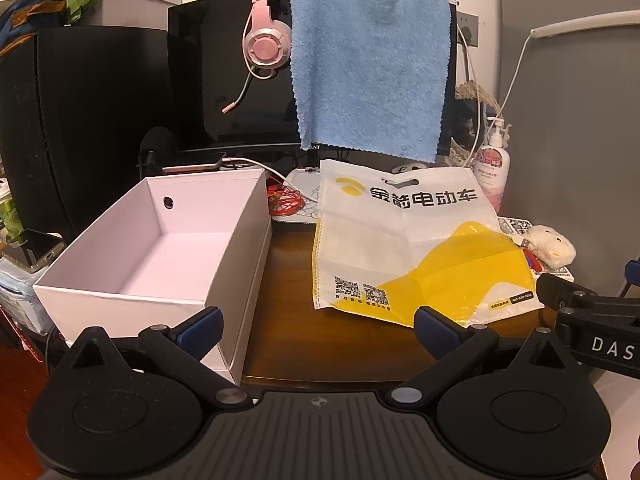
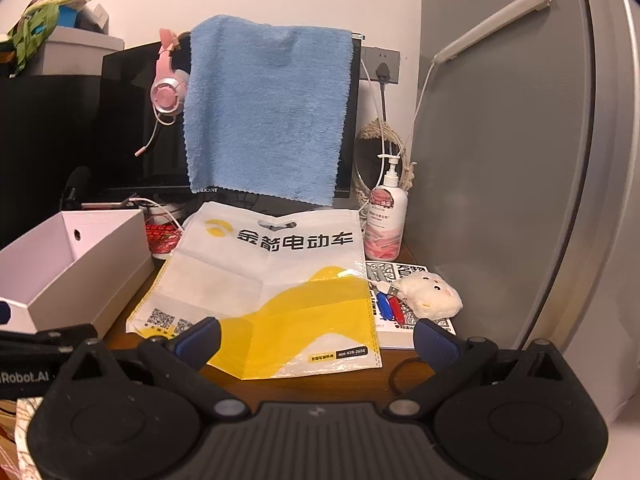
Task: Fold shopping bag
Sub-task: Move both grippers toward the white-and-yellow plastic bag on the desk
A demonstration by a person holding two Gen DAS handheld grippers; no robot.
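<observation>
A white and yellow shopping bag [image 1: 404, 240] [image 2: 264, 292] with black lettering lies flat and unfolded on the brown wooden desk [image 1: 288, 292], its handle end leaning up toward the monitor. My left gripper [image 1: 318, 322] hovers open in front of the bag's near edge, nothing between its blue-tipped fingers. My right gripper [image 2: 316, 338] is also open, just before the bag's near yellow corner, holding nothing. The right gripper's body [image 1: 592, 312] shows at the right edge of the left wrist view.
An open white cardboard box [image 1: 156, 256] [image 2: 68, 276] stands left of the bag. A blue towel [image 1: 372, 72] hangs over a black monitor with pink headphones [image 1: 262, 44]. A pump bottle [image 2: 388, 220], a plush toy [image 2: 430, 294], pens and a book [image 2: 408, 332] sit right. A grey cabinet [image 2: 520, 200] walls the right.
</observation>
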